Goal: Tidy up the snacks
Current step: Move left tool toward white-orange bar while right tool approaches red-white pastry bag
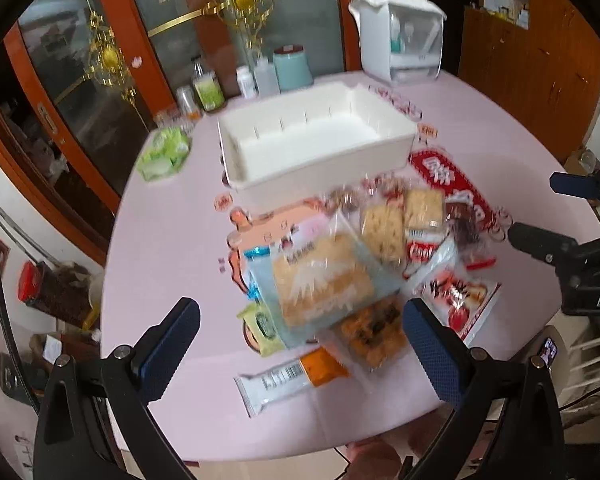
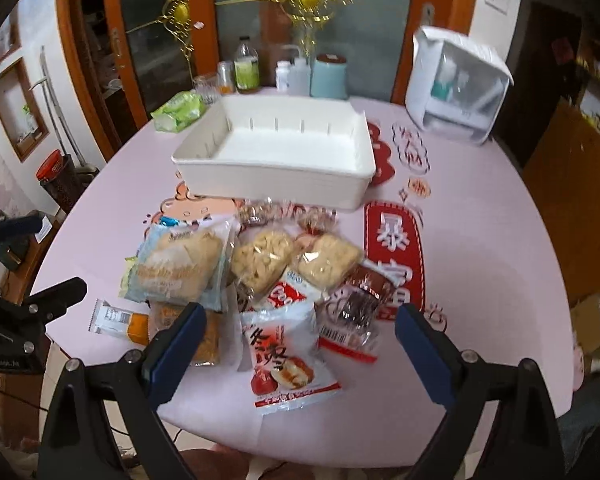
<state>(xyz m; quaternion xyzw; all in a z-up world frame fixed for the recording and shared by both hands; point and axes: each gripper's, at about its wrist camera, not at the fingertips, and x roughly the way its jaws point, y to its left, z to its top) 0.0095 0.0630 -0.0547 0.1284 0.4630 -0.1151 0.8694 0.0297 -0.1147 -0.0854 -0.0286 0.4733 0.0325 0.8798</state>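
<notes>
A heap of snack packets lies on the pink round table in front of an empty white bin. On the heap's left is a light-blue bread packet. A red-and-white packet lies nearest the front edge. A white-and-orange bar lies apart at the front left. My left gripper hovers open above the bread packet. My right gripper hovers open above the red-and-white packet. Nothing is held in either.
A green tissue pack lies left of the bin. Bottles and a teal canister stand at the table's back edge, and a white cabinet-like box at the back right. Glass doors stand behind. The table's front edge is close below both grippers.
</notes>
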